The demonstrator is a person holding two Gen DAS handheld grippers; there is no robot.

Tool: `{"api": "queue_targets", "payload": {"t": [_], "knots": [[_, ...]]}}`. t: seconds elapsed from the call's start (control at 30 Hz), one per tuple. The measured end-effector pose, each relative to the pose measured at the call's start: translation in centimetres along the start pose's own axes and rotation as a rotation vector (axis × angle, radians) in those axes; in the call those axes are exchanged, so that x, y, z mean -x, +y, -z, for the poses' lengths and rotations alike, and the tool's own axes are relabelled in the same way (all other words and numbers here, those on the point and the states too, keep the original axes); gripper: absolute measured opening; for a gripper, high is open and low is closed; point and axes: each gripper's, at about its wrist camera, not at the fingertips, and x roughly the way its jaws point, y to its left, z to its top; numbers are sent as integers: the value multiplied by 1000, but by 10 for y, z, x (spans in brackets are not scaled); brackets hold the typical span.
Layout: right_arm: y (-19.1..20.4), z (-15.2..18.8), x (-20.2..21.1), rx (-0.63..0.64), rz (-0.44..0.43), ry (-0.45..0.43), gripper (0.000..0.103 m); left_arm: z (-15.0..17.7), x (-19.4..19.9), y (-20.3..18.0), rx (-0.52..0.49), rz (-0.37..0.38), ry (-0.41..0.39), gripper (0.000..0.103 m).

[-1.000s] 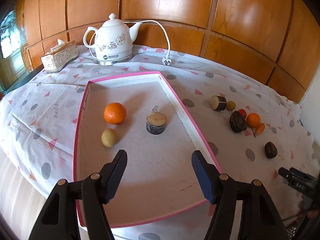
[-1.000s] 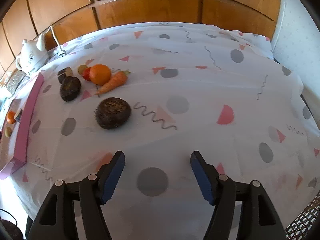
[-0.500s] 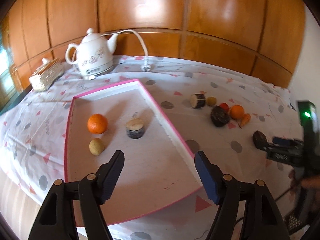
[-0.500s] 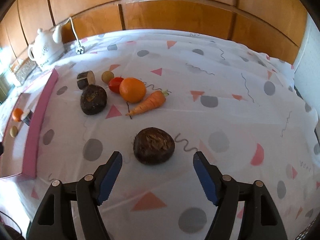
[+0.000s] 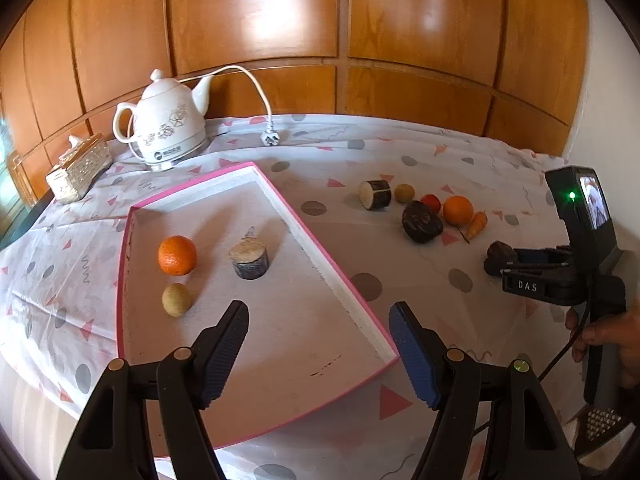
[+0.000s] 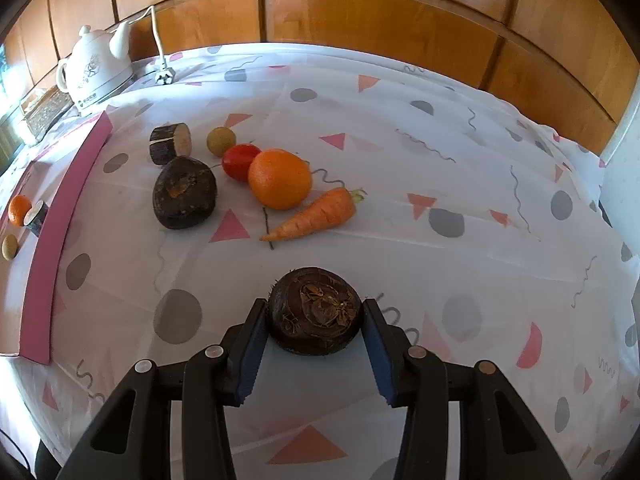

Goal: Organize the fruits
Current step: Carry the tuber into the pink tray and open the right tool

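Note:
A pink-rimmed tray [image 5: 340, 276] holds an orange [image 5: 177, 255], a small yellow-green fruit [image 5: 176, 299] and a wood slice [image 5: 249, 259]. My left gripper [image 5: 318, 354] is open and empty over the tray's near end. My right gripper [image 6: 315, 330] has its blue pads against both sides of a dark brown round fruit [image 6: 315, 309] resting on the cloth; it also shows in the left wrist view [image 5: 498, 256]. Farther off lie another dark fruit [image 6: 185, 193], an orange [image 6: 279, 179], a carrot [image 6: 316, 216], a tomato [image 6: 240, 161], a small yellow fruit [image 6: 221, 141] and a log piece [image 6: 171, 143].
A white kettle [image 5: 166, 130] with cord and plug [image 5: 270, 138] stands at the back left beside a tissue box [image 5: 78, 168]. Wood panelling runs behind the table. The patterned tablecloth [image 6: 440, 160] drapes over the edges. The tray's pink wall [image 6: 60, 216] lies left of the right gripper.
My right gripper has moved forward onto the near dark fruit and narrowed around it. The left gripper has drawn back and swung slightly, so the right gripper shows more fully.

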Motion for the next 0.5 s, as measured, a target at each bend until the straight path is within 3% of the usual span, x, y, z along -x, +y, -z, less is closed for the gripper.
{"api": "queue_targets", "payload": {"t": [0.1, 0.3, 0.5], "knots": [[3, 0, 2, 9, -11, 0, 47, -1, 2, 16, 76, -42, -11, 73], [18, 0, 9, 49, -51, -17, 47, 3, 9, 71, 324, -205, -35, 76], [36, -5, 18, 89, -102, -32, 47, 16, 11, 101, 451, -280, -13, 79]]}}
